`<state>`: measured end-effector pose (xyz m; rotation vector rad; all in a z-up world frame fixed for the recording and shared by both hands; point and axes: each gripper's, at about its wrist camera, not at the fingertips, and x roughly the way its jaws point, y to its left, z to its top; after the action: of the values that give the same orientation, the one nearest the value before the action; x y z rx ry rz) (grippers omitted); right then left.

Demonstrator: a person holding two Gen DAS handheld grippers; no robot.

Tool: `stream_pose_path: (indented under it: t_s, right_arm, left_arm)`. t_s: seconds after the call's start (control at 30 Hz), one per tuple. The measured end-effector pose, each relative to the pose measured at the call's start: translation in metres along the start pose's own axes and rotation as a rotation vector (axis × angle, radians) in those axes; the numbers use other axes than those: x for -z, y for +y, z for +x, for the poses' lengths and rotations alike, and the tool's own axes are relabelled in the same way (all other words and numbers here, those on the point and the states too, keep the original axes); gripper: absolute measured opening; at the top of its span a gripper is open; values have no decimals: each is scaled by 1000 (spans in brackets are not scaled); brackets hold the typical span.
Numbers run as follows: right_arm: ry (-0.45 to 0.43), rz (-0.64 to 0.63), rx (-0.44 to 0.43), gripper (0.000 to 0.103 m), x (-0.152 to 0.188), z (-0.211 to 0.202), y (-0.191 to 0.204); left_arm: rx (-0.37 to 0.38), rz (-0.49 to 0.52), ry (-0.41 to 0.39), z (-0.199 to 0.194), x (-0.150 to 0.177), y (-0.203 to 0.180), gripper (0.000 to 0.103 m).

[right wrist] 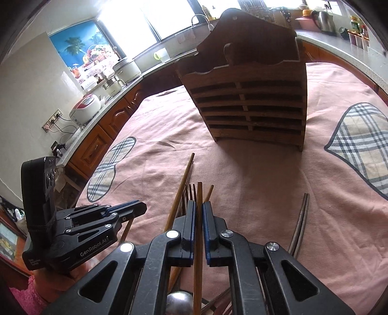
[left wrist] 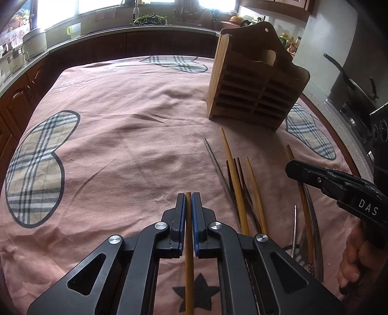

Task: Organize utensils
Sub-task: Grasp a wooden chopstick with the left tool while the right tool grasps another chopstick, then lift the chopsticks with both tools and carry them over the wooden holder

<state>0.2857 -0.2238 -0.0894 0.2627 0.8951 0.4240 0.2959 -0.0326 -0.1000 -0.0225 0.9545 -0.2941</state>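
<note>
A pink cloth with plaid heart patches [left wrist: 121,135] covers the table, ringed by brown wooden cabinets [right wrist: 114,121] under a pale grey countertop [left wrist: 121,30], with bright overexposed windows [right wrist: 135,21] above and a white tiled wall [right wrist: 31,82] beside them.

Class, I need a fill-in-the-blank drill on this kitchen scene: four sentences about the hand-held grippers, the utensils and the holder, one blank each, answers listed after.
1. The left hand-held gripper is shut on a single wooden ____.
2. The right hand-held gripper grips a chopstick too, so both are ____.
3. The wooden utensil holder stands ____ on the cloth.
4. The pink tablecloth carries plaid ____ shapes.

Answers: chopstick; shut; upright; heart
</note>
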Motion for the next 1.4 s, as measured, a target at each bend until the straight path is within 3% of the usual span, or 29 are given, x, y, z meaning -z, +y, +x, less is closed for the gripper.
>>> stream_pose_path:
  t_s: [0.77, 1.07, 1.4]
  right_arm:
    - [-217, -38, 9, 5, -6, -102, 32]
    - [-314, -52, 14, 5, -15, -134, 36]
    - [-369, -40, 8, 5, -24, -142, 30]
  left_arm:
    - [60, 24, -248, -127, -4, -20, 4]
    - [56, 30, -315, -150, -10, -24, 4]
    - [79, -11, -374, -160, -24, -17, 4]
